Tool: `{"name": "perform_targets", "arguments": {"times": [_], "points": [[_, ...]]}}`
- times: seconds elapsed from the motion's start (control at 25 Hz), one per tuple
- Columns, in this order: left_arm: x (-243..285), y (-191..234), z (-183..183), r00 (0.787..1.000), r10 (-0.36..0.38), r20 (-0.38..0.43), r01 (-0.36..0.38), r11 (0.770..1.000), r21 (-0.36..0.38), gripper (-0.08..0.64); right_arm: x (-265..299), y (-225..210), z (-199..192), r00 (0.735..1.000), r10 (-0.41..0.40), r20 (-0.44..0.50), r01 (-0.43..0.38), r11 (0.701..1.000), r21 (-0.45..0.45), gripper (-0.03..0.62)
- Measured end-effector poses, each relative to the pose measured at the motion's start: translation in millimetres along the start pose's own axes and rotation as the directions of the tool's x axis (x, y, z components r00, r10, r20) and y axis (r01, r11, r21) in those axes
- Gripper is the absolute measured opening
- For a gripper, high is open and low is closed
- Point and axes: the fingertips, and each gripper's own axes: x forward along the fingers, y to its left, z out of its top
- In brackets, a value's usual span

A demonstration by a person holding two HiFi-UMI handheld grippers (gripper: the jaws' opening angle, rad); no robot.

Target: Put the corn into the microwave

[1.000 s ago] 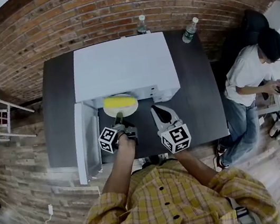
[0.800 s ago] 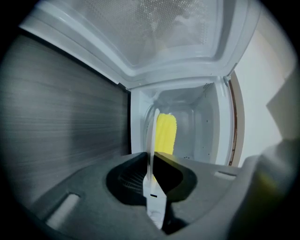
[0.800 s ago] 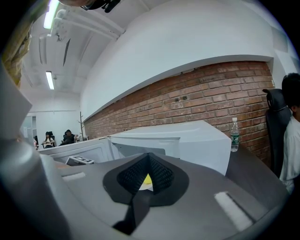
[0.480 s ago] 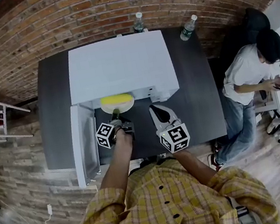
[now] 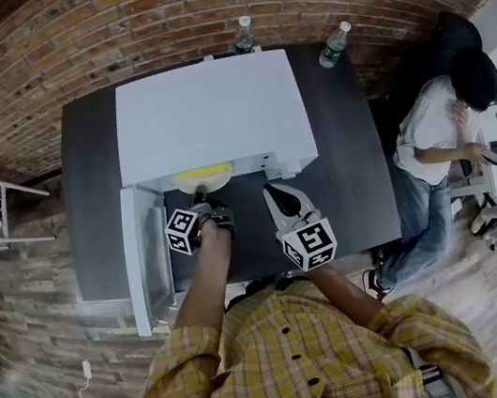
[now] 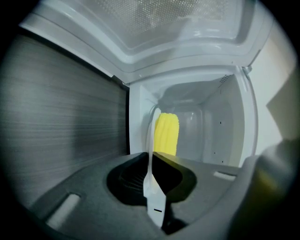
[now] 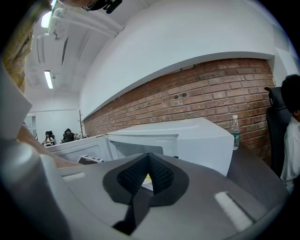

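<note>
Starting at the left, the microwave door (image 5: 136, 261) hangs open beside the cavity. Next to it our left tongs (image 5: 200, 195) grip the near rim of the white plate (image 5: 204, 181) that carries the corn (image 5: 203, 171). The jaws have just been closing a little more on that rim. A second ago the whole plate showed in front of the microwave (image 5: 210, 114). Now only a sliver of plate and corn shows under its top edge, so the load has gone forward. The left gripper view agrees, with the corn already in the cavity mouth. We judge insertion nearly done, with setting down, letting go and backing out left. Further right, our right tongs (image 5: 271, 191) are closed on nothing, idle above the dark surface (image 5: 346, 157) just outside the opening.
</note>
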Motion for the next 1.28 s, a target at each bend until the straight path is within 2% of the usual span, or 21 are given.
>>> {"name": "perform_targets", "arguments": {"times": [0.52,0.64,0.8,1.0,1.28], "points": [[17.1,-0.8,-0.2,0.999,0.039,-0.022,-0.039,0.999,-0.004,0.023,4.6,-8.0,-3.4,1.0,0.005,-0.007,-0.005,1.0,0.02,0.006],[18.3,5.4,-0.4,0.997,0.079,-0.007,-0.08,0.997,-0.025,0.097,5.3,-9.4,-4.6,1.0,0.006,-0.012,-0.006,1.0,0.027,0.006],[22.7,9.4,-3.9,0.997,0.078,-0.017,-0.079,0.993,-0.086,0.152,4.5,-11.6,-5.9,1.0,0.0,-0.018,0.0,0.999,0.032,0.006],[25.5,12.6,-1.4,0.996,0.089,-0.007,-0.089,0.99,-0.113,0.162,2.6,-13.7,-6.1,1.0,-0.009,-0.014,0.009,0.999,0.035,0.006],[12.1,7.0,0.1,0.998,0.056,-0.013,-0.057,0.994,-0.095,0.17,-5.7,-15.7,-6.6,1.0,-0.019,-0.012,0.019,0.999,0.033,0.006]]}}
